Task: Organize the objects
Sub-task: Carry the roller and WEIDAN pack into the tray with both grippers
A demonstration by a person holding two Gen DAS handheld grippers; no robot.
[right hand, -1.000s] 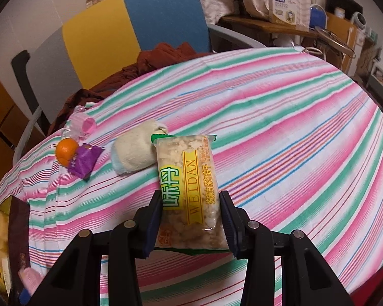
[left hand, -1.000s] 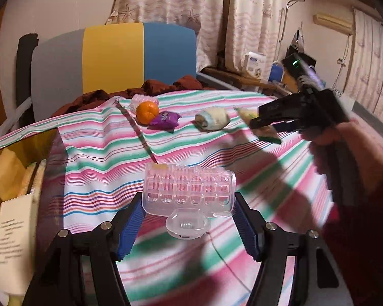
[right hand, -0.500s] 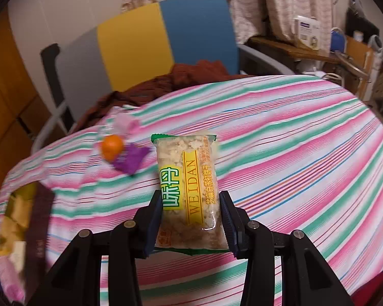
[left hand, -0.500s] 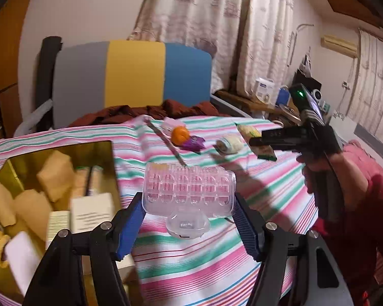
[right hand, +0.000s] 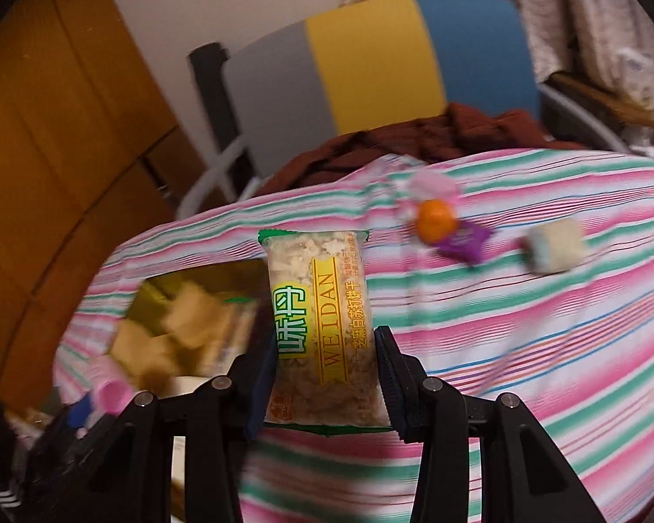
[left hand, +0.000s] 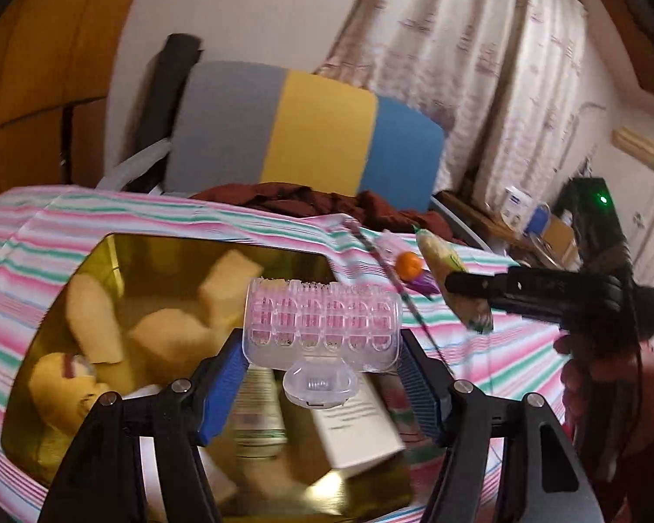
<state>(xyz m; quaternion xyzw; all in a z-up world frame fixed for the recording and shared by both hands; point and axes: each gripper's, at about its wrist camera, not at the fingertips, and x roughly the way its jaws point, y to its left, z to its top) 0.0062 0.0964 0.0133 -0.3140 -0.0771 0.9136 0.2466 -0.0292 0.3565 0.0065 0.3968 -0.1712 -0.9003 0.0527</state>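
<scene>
Transport step: left gripper [left hand: 322, 364] clamps the clear pink case [left hand: 322, 327]; right gripper [right hand: 325, 375] clamps the snack packet [right hand: 322, 327]. Next, lower each into the gold box [left hand: 109, 248], at 10 o'clock of the packet, then release.

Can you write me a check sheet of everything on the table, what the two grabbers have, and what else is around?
Surface: striped tablecloth in pink, green and white.
Job's things: gold box, open, with yellowish blocks, a yellow plush toy and cartons inside; orange, purple packet and pale roll lie on the cloth.
Clutter: dark red cloth heaped at the far edge.
Grippers: left gripper shut on the clear plastic case, above the box; right gripper shut on the snack packet.
Cables: nothing seen.
Surroundings: grey, yellow and blue chair, curtains, wooden panels.
</scene>
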